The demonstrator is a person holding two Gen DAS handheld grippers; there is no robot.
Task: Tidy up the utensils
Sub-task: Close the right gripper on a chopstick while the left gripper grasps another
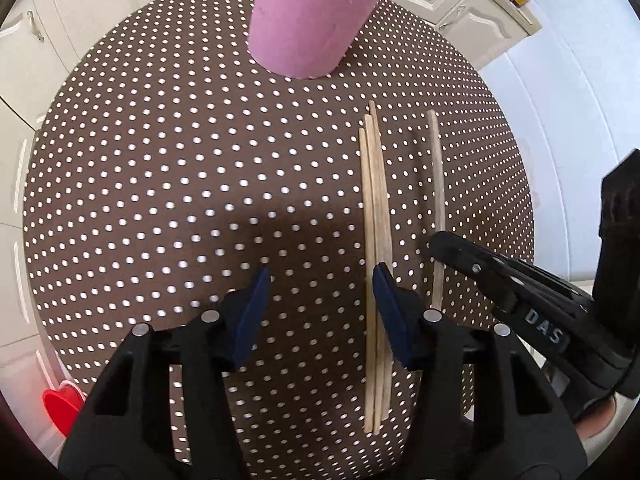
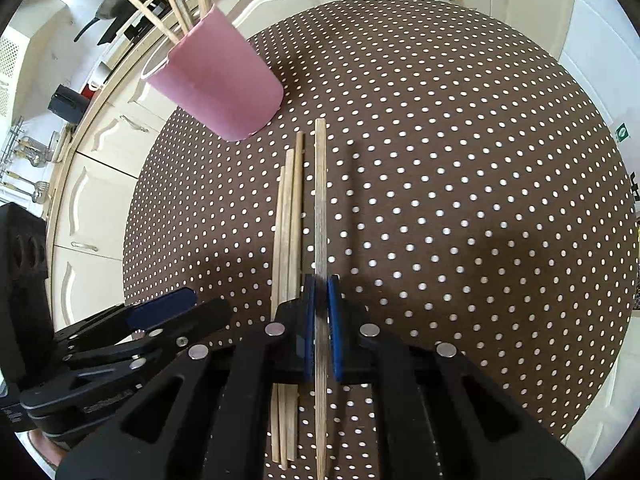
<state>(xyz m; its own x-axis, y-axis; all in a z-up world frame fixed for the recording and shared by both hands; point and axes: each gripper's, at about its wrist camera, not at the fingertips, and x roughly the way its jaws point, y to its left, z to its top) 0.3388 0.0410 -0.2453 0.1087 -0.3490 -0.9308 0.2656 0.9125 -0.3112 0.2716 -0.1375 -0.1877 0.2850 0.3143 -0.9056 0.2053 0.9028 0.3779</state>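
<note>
A pink cup (image 1: pixel 312 20) stands at the far side of the round table, and in the right wrist view the cup (image 2: pixel 216 88) has several chopsticks (image 2: pixel 176 8) standing in it. Three wooden chopsticks (image 1: pixel 376 220) lie side by side on the cloth. My left gripper (image 1: pixel 322 300) is open over them; the bundle runs along the inside of its right pad (image 1: pixel 390 312), with nothing pressed. My right gripper (image 2: pixel 320 292) is shut on a single chopstick (image 2: pixel 320 200), just right of the bundle (image 2: pixel 290 220). That stick (image 1: pixel 438 184) casts its own shadow on the cloth.
The table (image 1: pixel 160 160) is covered by a brown cloth with white dots. White kitchen cabinets (image 2: pixel 92 200) ring it closely. A red object (image 1: pixel 60 404) shows beyond the table's near left edge. The left gripper (image 2: pixel 192 308) sits low at the left of the right wrist view.
</note>
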